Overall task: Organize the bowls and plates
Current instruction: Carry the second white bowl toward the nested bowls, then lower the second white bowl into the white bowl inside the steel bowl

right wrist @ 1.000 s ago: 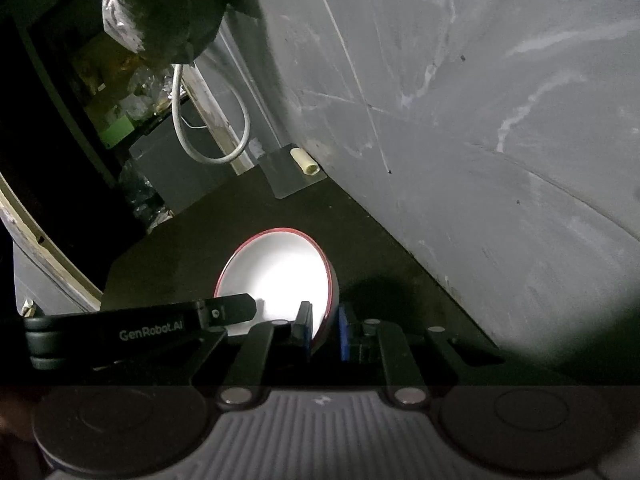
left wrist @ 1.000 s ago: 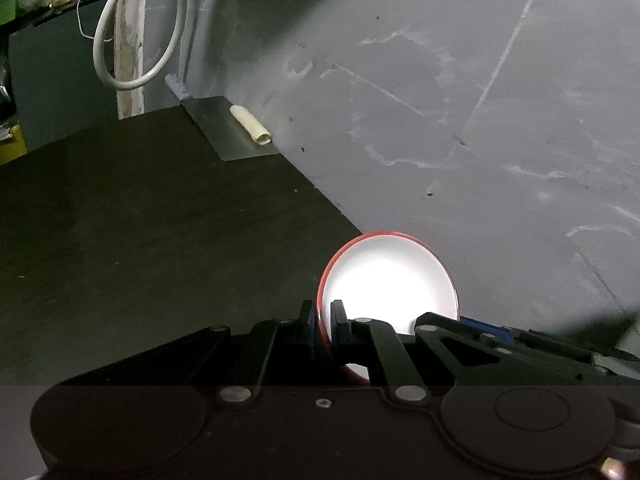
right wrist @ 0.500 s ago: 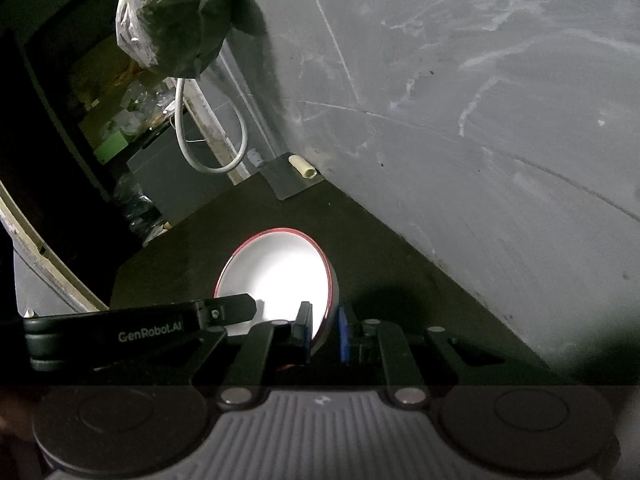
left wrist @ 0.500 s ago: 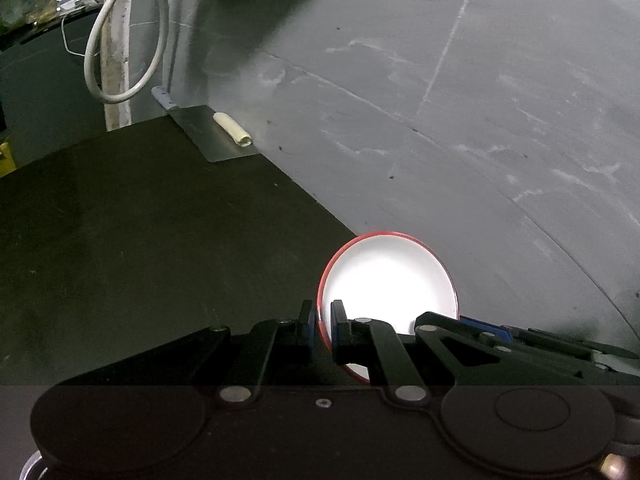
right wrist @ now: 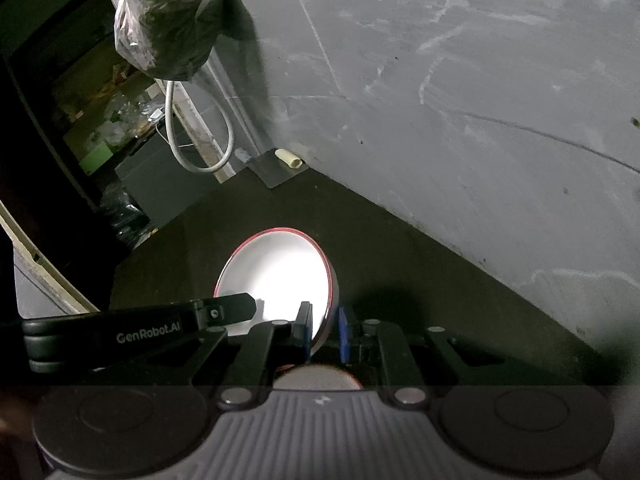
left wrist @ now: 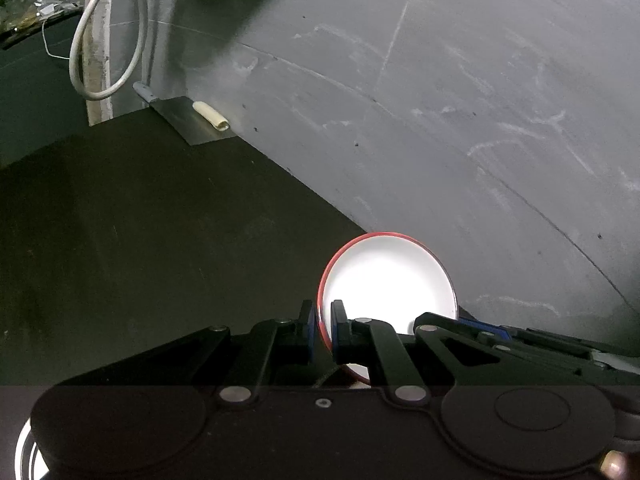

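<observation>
A white bowl with a red rim (left wrist: 388, 280) is held between both grippers above a dark counter (left wrist: 140, 240). My left gripper (left wrist: 323, 332) is shut on the bowl's left rim. My right gripper (right wrist: 325, 330) is shut on the bowl's right rim; the bowl (right wrist: 280, 272) shows to its left in the right wrist view. The other gripper's black arm shows in each view, on the right in the left wrist view (left wrist: 520, 344) and on the left in the right wrist view (right wrist: 140, 328). A white curved edge (left wrist: 24, 452) shows at the bottom left; I cannot tell what it is.
A grey wall (left wrist: 440, 120) runs along the counter's right side. A metal scraper with a pale roll on it (left wrist: 200, 120) lies at the far corner. A white cable (left wrist: 100, 60) loops there. A plastic bag of dark stuff (right wrist: 172, 24) hangs above.
Both grippers have tilted and lifted slightly with the bowl; the wall and far corner have shifted down in view. The grip on the bowl is unchanged.
</observation>
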The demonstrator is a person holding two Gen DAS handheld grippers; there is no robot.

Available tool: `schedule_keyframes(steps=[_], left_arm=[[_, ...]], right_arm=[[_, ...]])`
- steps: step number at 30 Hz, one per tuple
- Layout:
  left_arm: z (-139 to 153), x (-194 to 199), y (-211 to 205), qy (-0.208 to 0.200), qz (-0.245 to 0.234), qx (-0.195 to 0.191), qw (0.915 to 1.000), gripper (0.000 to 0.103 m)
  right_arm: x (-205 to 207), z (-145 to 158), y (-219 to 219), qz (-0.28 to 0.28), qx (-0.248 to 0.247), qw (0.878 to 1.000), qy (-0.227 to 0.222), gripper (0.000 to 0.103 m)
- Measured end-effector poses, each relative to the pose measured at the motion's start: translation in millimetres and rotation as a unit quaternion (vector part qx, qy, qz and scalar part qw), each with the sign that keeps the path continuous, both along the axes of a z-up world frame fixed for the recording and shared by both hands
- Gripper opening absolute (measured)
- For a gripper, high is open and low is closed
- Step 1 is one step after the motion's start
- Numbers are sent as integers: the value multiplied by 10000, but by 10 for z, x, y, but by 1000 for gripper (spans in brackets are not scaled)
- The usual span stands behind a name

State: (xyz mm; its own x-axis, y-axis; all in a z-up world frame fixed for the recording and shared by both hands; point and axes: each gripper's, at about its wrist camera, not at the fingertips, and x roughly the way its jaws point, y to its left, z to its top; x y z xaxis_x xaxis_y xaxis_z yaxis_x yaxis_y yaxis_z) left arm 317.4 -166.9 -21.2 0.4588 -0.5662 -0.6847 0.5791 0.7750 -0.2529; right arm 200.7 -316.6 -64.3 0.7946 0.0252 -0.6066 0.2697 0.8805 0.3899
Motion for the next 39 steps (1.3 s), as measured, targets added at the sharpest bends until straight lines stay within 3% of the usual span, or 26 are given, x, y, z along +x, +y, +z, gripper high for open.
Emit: schedule_keyframes(steps=[16,39], left_arm=[[-79,-291,90,131,-398,57,9991,8],[-156,-430,151,414,-472,250,9977,9]], right_arm=[[-414,-94,160,-320,82,9994,130,15],[-523,-149,300,-374,44,9983,441,15]])
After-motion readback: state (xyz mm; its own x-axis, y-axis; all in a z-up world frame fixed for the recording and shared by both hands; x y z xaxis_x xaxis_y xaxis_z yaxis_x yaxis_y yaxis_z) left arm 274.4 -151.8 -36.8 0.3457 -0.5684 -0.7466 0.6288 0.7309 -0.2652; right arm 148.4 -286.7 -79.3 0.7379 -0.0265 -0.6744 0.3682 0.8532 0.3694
